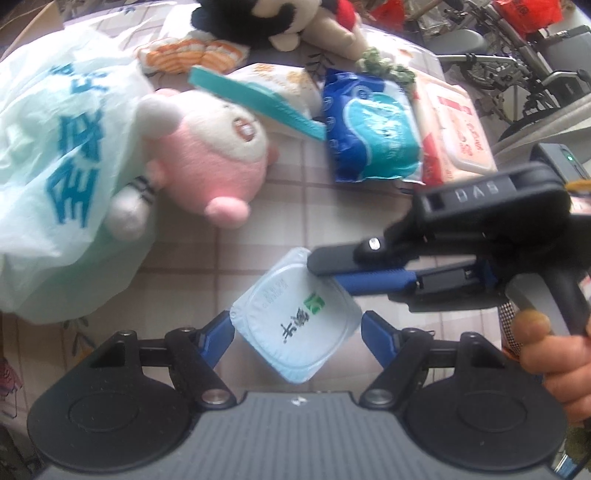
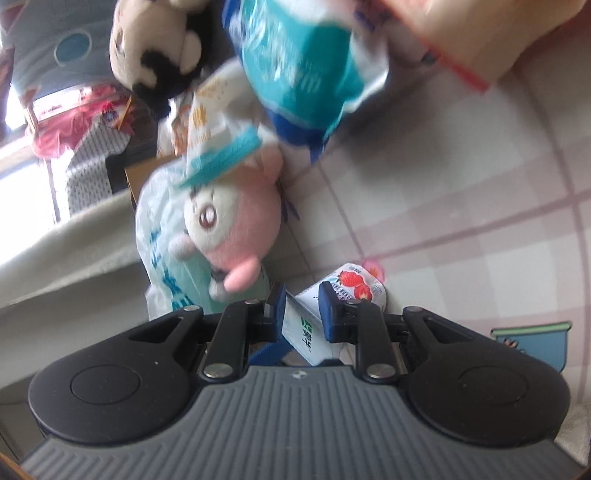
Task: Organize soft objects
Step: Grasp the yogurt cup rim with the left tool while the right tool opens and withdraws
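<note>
Pink-and-white plush toy (image 1: 207,155), pale-blue yogurt cup (image 1: 295,317), pink-checked tablecloth (image 1: 314,214).

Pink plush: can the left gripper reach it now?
Probably not directly: the cup sits between the left gripper's open jaws, with the right gripper pinching its rim. Beyond it the path to the plush looks free.

Setting: a lived-in home room, not a lab or shop. Evidence: bench (image 1: 295,206) covered in a pink-and-white checked cloth with printed cartoon motifs. Plush toys lie on it — pink one (image 1: 218,155) at 10 o'clock, black-and-cream one (image 1: 266,18) at 12 o'clock. Beside them, a printed plastic carrier bag (image 1: 55,155), a blue tissue pack (image 1: 369,129) and a wet-wipe pack (image 1: 458,133). Metal-framed wheelchair (image 1: 517,62) at 2 o'clock. Right wrist view: bright window (image 2: 22,147) at 9 o'clock, red clutter (image 2: 70,125) near it.
</note>
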`<state>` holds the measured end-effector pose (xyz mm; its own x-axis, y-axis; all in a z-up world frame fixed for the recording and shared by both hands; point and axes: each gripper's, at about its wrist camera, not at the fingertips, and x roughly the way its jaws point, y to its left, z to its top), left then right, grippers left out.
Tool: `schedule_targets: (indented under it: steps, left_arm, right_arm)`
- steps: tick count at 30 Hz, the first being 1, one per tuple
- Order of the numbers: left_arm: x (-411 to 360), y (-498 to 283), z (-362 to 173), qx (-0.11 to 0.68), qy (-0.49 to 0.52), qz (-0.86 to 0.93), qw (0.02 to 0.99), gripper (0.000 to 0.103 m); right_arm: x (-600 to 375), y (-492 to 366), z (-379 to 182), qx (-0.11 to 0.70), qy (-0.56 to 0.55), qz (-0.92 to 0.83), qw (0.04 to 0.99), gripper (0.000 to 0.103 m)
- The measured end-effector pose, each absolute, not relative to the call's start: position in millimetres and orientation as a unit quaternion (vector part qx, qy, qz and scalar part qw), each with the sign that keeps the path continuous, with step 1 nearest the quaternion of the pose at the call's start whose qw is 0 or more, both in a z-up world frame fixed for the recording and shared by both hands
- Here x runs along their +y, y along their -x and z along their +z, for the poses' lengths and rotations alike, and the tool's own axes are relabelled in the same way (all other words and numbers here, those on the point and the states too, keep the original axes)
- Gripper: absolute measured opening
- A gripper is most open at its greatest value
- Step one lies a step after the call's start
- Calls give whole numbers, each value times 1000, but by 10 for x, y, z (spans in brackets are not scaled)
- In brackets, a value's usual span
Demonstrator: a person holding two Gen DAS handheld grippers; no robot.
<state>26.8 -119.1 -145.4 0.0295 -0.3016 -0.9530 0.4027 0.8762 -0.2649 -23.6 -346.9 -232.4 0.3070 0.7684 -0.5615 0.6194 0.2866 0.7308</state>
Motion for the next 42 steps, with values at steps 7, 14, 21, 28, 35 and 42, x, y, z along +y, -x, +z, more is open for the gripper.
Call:
schedule_targets:
  steps: [7, 14, 21, 28, 35, 42]
  left_arm:
    - [-1218, -310, -1502, 664, -33, -238, 708, 78]
    - [-1277, -358, -1560, 671, -23, -201, 713, 78]
    - [-1278, -330, -1494, 647, -67, -226, 725, 74]
    - [-1260, -327, -1530, 657, -92, -235, 711, 78]
    - [-1284, -277, -1523, 650, -109, -245, 712, 70]
    - [-1153, -283, -1496, 646, -116, -241, 715, 70]
  right_arm:
    - [-3574, 243, -2124, 583, -566, 57, 580, 28]
    - [-3859, 311, -1940, 555, -569, 24, 606, 32]
    - [-3925, 222, -1761, 547, -532, 17, 646, 34]
    - [-3705, -107, -1481, 554, -439, 42, 706, 44]
    - [-3608, -312, -1160, 550, -343, 14, 761, 50]
    - [-3600, -636, -1211, 580, -208, -61, 785, 73]
